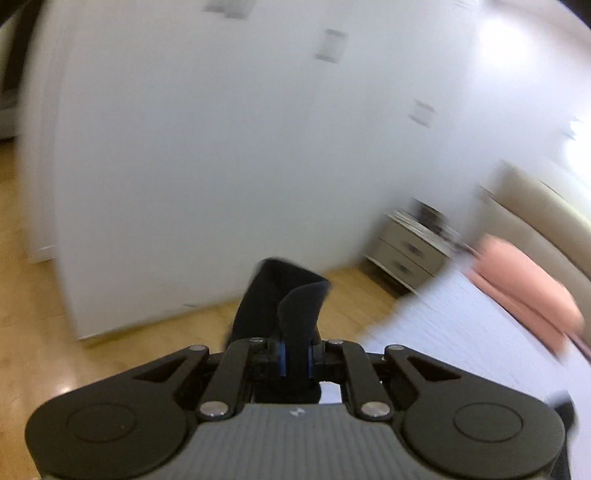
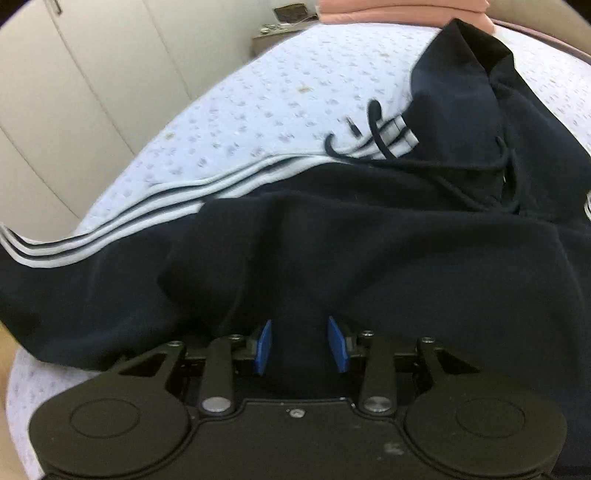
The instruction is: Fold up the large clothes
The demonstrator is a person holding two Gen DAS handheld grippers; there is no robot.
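A dark navy hoodie (image 2: 369,251) with white sleeve stripes and a drawstring lies spread on the pale blue patterned bed (image 2: 258,110). My right gripper (image 2: 301,345) sits low over its near part, its blue pads partly closed with dark fabric bunched between them. In the left wrist view my left gripper (image 1: 295,358) is shut on a fold of the same dark cloth (image 1: 291,302), lifted off the bed and pointing toward a white wardrobe. That view is motion-blurred.
A white wardrobe (image 1: 221,147) fills the left wrist view above a wooden floor (image 1: 37,295). A white nightstand (image 1: 410,247) stands by the bed head. A pink pillow (image 1: 524,288) lies at the far end of the bed, also in the right wrist view (image 2: 399,11).
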